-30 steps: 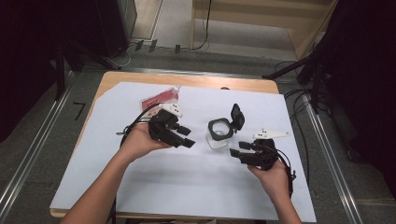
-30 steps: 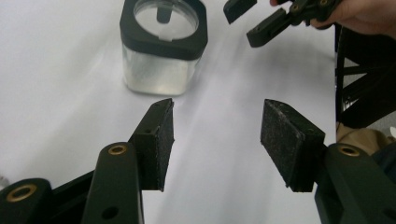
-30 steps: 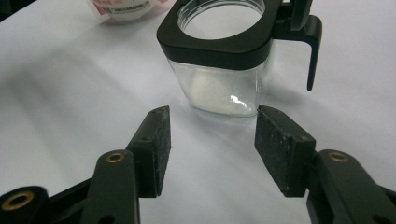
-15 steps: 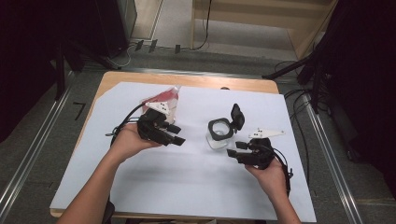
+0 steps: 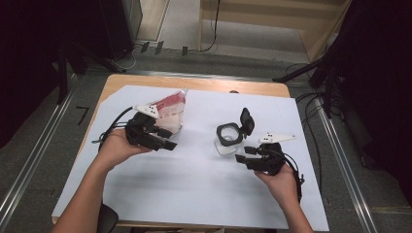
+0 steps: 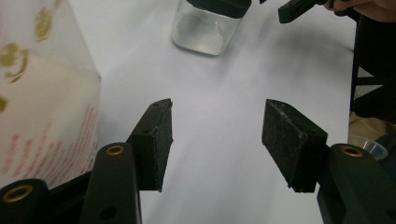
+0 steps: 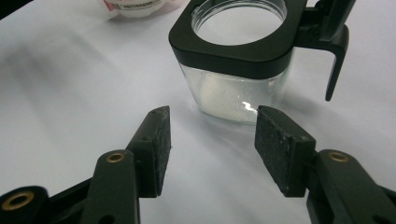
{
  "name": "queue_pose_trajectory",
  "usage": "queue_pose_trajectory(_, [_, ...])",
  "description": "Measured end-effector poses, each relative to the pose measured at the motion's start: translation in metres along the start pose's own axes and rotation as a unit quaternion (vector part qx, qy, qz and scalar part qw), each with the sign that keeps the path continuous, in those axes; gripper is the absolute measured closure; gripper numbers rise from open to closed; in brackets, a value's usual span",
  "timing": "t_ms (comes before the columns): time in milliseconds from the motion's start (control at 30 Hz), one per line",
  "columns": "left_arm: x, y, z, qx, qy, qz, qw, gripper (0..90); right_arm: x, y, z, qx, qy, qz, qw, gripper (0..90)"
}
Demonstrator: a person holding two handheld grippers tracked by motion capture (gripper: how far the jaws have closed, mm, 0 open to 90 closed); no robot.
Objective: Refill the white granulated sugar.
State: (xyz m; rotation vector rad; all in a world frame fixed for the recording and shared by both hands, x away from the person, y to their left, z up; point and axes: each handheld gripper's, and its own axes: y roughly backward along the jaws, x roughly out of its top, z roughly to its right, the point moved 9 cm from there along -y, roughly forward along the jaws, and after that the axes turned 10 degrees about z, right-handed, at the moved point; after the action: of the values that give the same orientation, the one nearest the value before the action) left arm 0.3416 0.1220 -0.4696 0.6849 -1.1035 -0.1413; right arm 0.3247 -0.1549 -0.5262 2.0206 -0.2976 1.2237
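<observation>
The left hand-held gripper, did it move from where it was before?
Yes. The left hand-held gripper slid away from the glass jar, toward the table's left edge and the red-and-white pouch. The jar stayed put.

A wooden table (image 5: 204, 83) stands on grey floor (image 5: 340, 160), dark surroundings.

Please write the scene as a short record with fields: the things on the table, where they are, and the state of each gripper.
surface: white sheet on a wooden table
jar: clear jar, black collar, hinged lid open, right of centre
pouch: red and white pouch, back left, upright
left gripper: jaws open, nothing between them, beside the pouch
right gripper: jaws open, pointing at the jar, not touching it
jar contents: a little white material at the bottom
</observation>
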Motion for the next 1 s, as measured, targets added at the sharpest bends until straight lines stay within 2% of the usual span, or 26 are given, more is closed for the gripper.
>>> queue_pose_trajectory(100, [-0.004, 0.01, -0.004, 0.011, -0.004, -0.001, 0.9999, 43.5, 0.0, 0.0, 0.0, 0.0, 0.001, 0.001, 1.0, 46.4])
queue_pose_trajectory(300, [-0.007, 0.032, -0.012, 0.025, 0.014, 0.02, 0.9994, 43.5, 0.0, -0.001, 0.0, 0.001, 0.001, -0.002, 1.0, 46.4])
queue_pose_trajectory(400, [-0.012, 0.04, -0.018, 0.044, 0.02, 0.01, 0.9988, 44.0, 0.0, -0.002, -0.001, 0.002, 0.001, -0.004, 1.0, 46.4])
queue_pose_trajectory(433, [-0.013, 0.042, -0.019, 0.044, 0.021, 0.008, 0.9988, 44.1, 0.0, -0.002, -0.001, 0.002, 0.002, -0.005, 1.0, 46.4])
queue_pose_trajectory(500, [-0.014, 0.048, -0.021, 0.042, 0.028, 0.013, 0.9986, 44.4, 0.0, -0.003, -0.002, 0.002, 0.004, -0.007, 1.0, 46.4])
queue_pose_trajectory(667, [-0.016, 0.06, -0.031, 0.062, 0.043, 0.028, 0.9967, 44.8, 0.0, -0.004, -0.002, 0.003, 0.004, -0.007, 1.0, 46.4])
queue_pose_trajectory(833, [-0.016, 0.066, -0.038, 0.078, 0.053, 0.033, 0.995, 46.1, -0.001, -0.004, -0.003, 0.003, 0.003, -0.009, 0.9999, 46.4])
queue_pose_trajectory(1000, [-0.01, 0.061, -0.045, 0.084, 0.055, 0.044, 0.994, 46.3, -0.002, -0.005, -0.004, 0.004, 0.004, -0.011, 0.9999, 46.4])
